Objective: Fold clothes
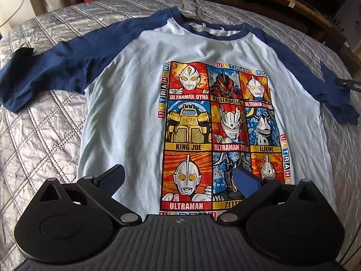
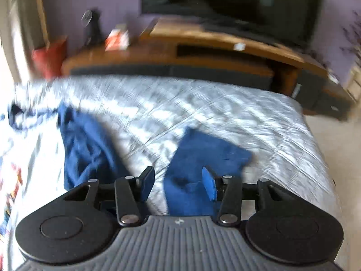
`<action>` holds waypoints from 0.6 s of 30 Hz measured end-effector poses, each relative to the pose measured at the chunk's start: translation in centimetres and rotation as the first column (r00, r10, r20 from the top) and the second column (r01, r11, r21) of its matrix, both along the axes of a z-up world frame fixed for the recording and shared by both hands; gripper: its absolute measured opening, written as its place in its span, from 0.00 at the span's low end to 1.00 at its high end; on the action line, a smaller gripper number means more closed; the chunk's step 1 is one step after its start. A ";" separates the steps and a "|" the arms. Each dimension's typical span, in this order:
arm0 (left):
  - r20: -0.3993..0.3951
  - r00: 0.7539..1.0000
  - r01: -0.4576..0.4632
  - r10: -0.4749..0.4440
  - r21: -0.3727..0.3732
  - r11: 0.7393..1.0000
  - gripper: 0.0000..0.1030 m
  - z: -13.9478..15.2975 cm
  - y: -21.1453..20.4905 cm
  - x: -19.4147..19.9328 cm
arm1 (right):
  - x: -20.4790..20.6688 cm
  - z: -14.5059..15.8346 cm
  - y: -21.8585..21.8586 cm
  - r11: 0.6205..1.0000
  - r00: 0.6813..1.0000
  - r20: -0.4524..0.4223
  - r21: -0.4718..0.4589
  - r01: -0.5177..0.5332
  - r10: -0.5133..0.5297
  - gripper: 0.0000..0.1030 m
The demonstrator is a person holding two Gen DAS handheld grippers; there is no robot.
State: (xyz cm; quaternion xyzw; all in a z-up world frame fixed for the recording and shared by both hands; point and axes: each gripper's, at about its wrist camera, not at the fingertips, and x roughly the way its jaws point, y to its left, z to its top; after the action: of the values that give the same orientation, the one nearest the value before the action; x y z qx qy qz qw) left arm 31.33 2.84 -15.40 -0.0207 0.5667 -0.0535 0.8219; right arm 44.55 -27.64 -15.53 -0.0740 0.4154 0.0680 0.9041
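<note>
Beyond bed (image 2: 203, 103), TV stand (image 2: 180, 52), right view only

The left tool (image 1: 179, 180) covers the shirt (image 1: 140, 103) hem at six o'clock, cutting off the bottom row of the print (image 1: 216, 135): the caption beside "ULTRAMAN" is half hidden. At three o'clock only a sliver of the right tool (image 1: 347, 83) enters the frame. The right wrist view is smeared; the bed (image 2: 203, 103), the sleeve (image 2: 203, 158), the wooden cabinet (image 2: 203, 52) and the red-and-white box (image 2: 117, 39) lack detail.
</note>
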 end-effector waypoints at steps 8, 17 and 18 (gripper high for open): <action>-0.002 1.000 0.000 0.000 -0.004 1.000 1.00 0.1 0.2 0.1 | 2.0 -2.7 -1.1 0.993 0.989 -0.088 0.018 0.117 -0.115 0.49; -0.004 1.000 -0.007 0.007 -0.001 1.000 1.00 0.0 0.3 0.2 | 0.1 1.9 -5.8 0.907 0.946 0.061 0.307 0.287 -0.319 0.03; -0.003 1.000 -0.008 0.008 -0.002 1.000 1.00 0.0 0.3 0.2 | 0.0 3.1 -6.6 0.881 0.933 0.106 0.379 0.282 -0.344 0.03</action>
State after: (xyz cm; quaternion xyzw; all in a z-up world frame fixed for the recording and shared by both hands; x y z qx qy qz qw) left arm 31.51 3.10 -15.38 -0.0235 0.5677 -0.0508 0.8213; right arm 44.58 -34.21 -12.44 0.1545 0.3240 -0.0113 0.9333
